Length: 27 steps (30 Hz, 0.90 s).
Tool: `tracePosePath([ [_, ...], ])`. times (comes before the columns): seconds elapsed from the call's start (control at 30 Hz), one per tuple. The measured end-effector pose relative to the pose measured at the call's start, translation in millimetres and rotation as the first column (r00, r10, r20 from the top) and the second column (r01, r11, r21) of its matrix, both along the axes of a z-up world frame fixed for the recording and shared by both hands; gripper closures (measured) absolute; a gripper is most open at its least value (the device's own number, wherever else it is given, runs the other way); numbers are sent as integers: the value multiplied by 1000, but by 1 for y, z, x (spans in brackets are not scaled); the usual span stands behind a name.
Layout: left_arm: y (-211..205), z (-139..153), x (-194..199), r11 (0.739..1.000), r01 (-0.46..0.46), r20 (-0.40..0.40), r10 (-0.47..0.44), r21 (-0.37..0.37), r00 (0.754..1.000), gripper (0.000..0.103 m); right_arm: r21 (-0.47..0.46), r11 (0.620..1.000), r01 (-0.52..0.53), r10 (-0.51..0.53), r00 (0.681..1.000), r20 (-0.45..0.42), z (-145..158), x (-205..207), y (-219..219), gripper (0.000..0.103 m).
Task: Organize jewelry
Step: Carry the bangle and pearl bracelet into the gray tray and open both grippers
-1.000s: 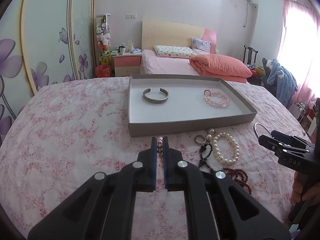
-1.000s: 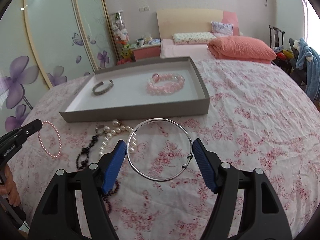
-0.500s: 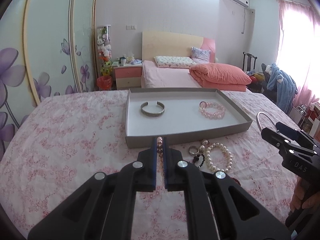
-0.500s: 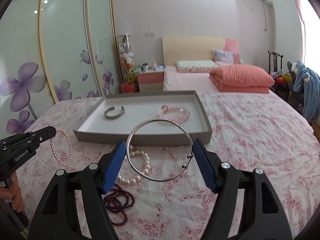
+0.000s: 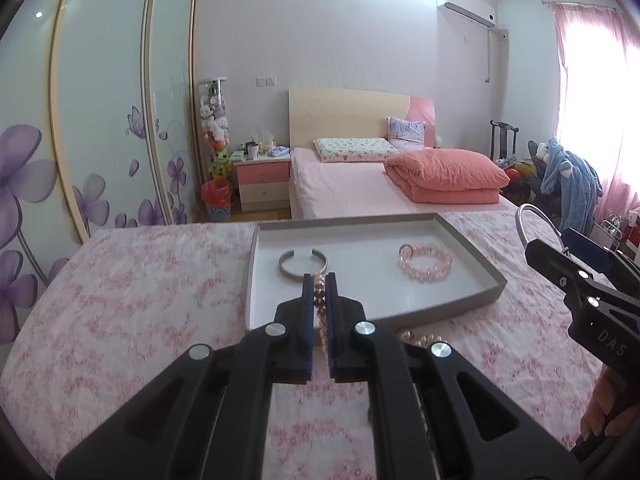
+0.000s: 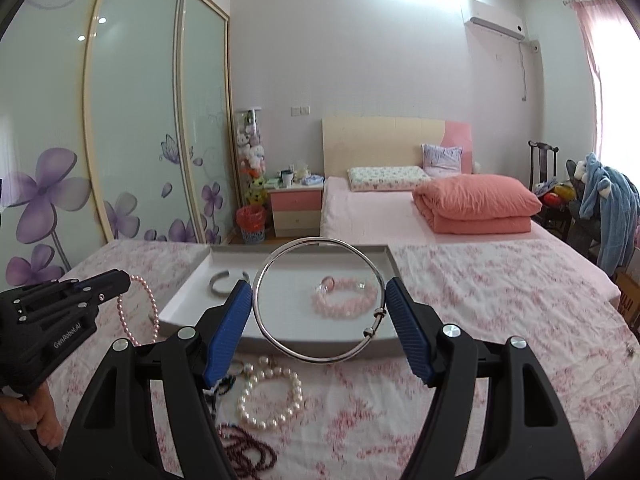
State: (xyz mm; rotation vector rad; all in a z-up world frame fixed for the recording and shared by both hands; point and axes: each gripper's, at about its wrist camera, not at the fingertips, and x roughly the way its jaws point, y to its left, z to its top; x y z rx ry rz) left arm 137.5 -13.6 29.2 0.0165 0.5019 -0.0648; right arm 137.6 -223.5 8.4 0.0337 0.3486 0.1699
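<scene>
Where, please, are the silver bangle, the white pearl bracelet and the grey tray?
silver bangle (image 6: pixel 318 358): right wrist view, bottom of the ring.
white pearl bracelet (image 6: pixel 256 423): right wrist view, lower beads.
grey tray (image 5: pixel 424 316): left wrist view, near wall.

A home bedroom is shown: a made bed (image 6: pixel 372 216) with pillow (image 6: pixel 386 178) and folded quilt (image 6: pixel 476 208), a nightstand (image 6: pixel 296 210), sliding flower-printed wardrobe doors (image 6: pixel 132 128), an air conditioner (image 6: pixel 496 24), and pink curtains (image 5: pixel 592 100).

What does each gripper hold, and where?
Left gripper: pink bead bracelet, pinched at one side. Right gripper: silver bangle, clamped across its width.
</scene>
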Motion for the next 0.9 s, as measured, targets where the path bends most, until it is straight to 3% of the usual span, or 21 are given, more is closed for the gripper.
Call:
tracePosePath([
  [0.4,-1,-2,44,1000,1,2,-1,-8,1000,97,-5,1000,18,-18,1000,12,-1,36,7,34],
  [0.9,-7,-35,116,1000,16,-65,-17,-8,998,97,-12,1000,18,-19,995,-99,-36,110,16,34],
])
